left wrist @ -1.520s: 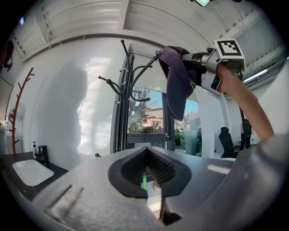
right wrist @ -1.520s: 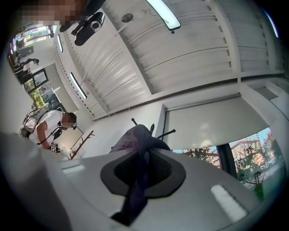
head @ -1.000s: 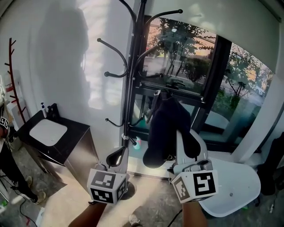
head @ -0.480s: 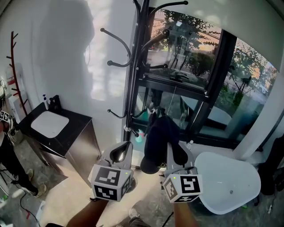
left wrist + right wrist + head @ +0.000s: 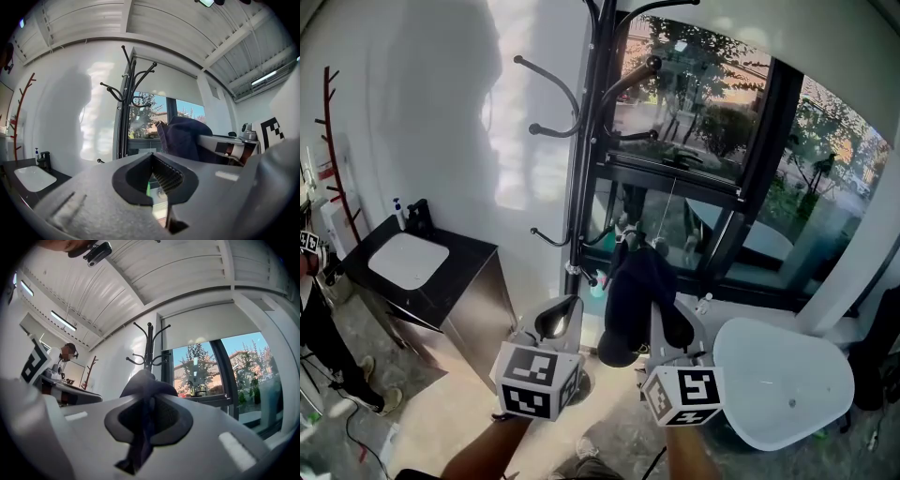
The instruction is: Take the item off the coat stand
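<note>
Left tool [image 5: 152, 155] closed empty; right tool [image 5: 149, 404] grips garment [image 5: 634, 281].

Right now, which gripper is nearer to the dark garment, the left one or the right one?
Right. The right gripper is shut on the dark garment, with cloth between its jaws. The left gripper is to the garment's left, not touching it, jaws together and empty.

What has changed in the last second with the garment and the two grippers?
The right gripper, jaws shut on the dark garment, has come down and back from the coat stand, carrying the garment lower and clear of the hooks. The grip is unchanged. The left gripper has hardly moved, its jaws still together and empty.
</note>
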`<state>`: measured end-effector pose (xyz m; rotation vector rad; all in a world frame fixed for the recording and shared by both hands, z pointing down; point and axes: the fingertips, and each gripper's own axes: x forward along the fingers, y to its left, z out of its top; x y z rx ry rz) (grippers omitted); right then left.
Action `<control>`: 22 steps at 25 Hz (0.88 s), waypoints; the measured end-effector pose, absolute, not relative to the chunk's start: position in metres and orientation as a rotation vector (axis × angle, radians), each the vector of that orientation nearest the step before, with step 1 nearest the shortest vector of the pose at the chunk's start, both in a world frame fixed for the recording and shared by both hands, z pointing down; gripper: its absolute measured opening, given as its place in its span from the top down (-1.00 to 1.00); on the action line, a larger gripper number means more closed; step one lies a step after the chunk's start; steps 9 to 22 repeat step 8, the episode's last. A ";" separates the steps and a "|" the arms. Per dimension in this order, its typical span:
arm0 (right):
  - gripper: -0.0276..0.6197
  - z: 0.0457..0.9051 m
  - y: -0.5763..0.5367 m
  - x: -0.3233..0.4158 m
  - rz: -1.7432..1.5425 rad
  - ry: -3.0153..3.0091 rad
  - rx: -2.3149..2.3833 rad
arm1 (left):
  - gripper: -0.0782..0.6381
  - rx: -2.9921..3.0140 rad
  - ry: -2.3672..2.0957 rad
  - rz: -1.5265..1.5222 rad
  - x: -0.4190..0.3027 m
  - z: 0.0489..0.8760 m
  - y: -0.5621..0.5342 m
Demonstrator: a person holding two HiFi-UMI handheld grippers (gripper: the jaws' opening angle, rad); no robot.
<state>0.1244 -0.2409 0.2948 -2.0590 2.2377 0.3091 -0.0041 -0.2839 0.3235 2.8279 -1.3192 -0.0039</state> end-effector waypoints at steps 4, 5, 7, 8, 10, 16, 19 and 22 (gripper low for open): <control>0.84 0.295 -0.243 0.125 0.310 2.244 -2.063 | 0.78 2.827 -1.316 0.000 -0.004 0.324 -0.285; 0.84 0.295 -0.243 0.125 0.310 2.246 -2.063 | 0.78 2.825 -1.316 0.002 -0.004 0.324 -0.285; 0.84 0.295 -0.244 0.124 0.309 2.248 -2.063 | 0.78 2.820 -1.317 0.003 -0.004 0.325 -0.286; 0.84 0.295 -0.244 0.124 0.308 2.249 -2.063 | 0.78 2.818 -1.317 0.004 -0.005 0.325 -0.286; 0.84 0.295 -0.244 0.124 0.308 2.249 -2.063 | 0.78 2.818 -1.317 0.004 -0.005 0.325 -0.286; 0.84 0.295 -0.244 0.124 0.308 2.249 -2.063 | 0.78 2.818 -1.317 0.004 -0.005 0.325 -0.286; 0.84 0.295 -0.244 0.124 0.308 2.249 -2.063 | 0.78 2.818 -1.317 0.004 -0.005 0.325 -0.286; 0.84 0.295 -0.244 0.124 0.308 2.249 -2.063 | 0.78 2.818 -1.317 0.004 -0.005 0.325 -0.286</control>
